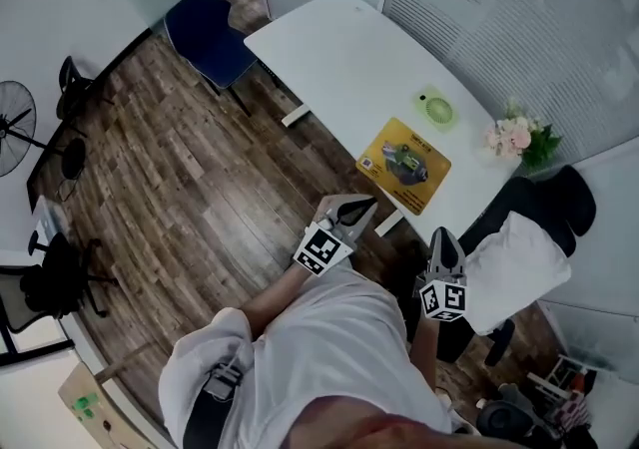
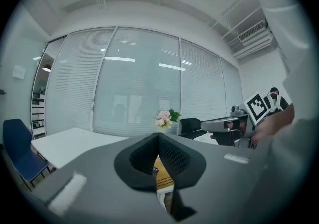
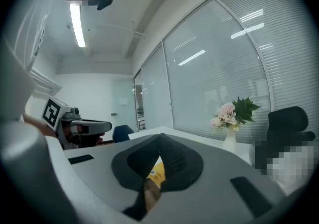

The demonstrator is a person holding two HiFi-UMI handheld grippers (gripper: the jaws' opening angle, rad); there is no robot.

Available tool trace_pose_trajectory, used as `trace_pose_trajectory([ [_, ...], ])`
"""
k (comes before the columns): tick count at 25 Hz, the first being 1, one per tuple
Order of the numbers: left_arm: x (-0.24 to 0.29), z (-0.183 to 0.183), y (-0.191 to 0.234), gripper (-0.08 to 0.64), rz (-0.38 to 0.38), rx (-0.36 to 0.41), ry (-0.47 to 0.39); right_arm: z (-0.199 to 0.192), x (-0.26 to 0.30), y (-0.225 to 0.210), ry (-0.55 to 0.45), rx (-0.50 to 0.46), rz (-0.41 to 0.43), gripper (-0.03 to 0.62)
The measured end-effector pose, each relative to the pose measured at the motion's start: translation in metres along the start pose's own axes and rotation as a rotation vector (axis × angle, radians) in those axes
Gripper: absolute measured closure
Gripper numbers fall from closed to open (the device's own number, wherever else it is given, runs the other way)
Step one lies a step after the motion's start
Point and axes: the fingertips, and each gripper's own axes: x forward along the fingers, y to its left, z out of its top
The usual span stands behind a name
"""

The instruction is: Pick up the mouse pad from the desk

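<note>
The yellow mouse pad [image 1: 404, 164] with a printed picture lies flat on the white desk [image 1: 339, 48], near its front edge. My left gripper [image 1: 359, 208] hovers over the floor just short of that edge, jaws shut and empty. To its right, my right gripper [image 1: 443, 236] is also shut on nothing, close to the desk's corner. In the left gripper view the pads [image 2: 169, 156] meet at the tips [image 2: 158, 136], and a strip of the mouse pad [image 2: 163, 175] shows below them. The right gripper view shows the same: closed tips [image 3: 161, 136] and a bit of the mouse pad [image 3: 157, 172].
A small green fan [image 1: 435, 107] and a vase of flowers [image 1: 514, 138] stand on the desk behind the pad. A black office chair with a white cloth [image 1: 524, 237] is at the right, a blue chair [image 1: 210, 33] at the desk's far end. Wood floor lies to the left.
</note>
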Motion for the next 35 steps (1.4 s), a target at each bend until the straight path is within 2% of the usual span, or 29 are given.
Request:
trace_pose_trajectory([
  [5,0.025,0.011,0.043,0.572,-0.016,0.008,-0.006,-0.001,0.043,-0.018,0.053,0.023,-0.049,0.595],
  [13,0.031,0.007,0.084,0.572,0.085,-0.025,-0.020,-0.019,0.082,-0.042,0.144,-0.017,-0.082,0.594],
  [17,0.021,0.003,0.091,0.572,0.150,-0.042,-0.001,-0.037,0.106,-0.051,0.199,-0.049,-0.055,0.594],
  [20,0.015,0.000,0.091,0.572,0.179,-0.043,0.013,-0.036,0.120,-0.061,0.192,-0.065,-0.052,0.594],
  [24,0.022,-0.009,0.098,0.572,0.202,-0.044,0.030,-0.034,0.142,-0.074,0.156,-0.064,-0.044,0.594],
  [30,0.049,-0.013,0.100,0.572,0.192,-0.021,0.046,-0.070,0.169,-0.113,0.253,-0.056,-0.066,0.592],
  [35,0.061,-0.009,0.098,0.572,0.175,-0.008,0.055,-0.126,0.193,-0.141,0.403,-0.028,-0.071,0.475],
])
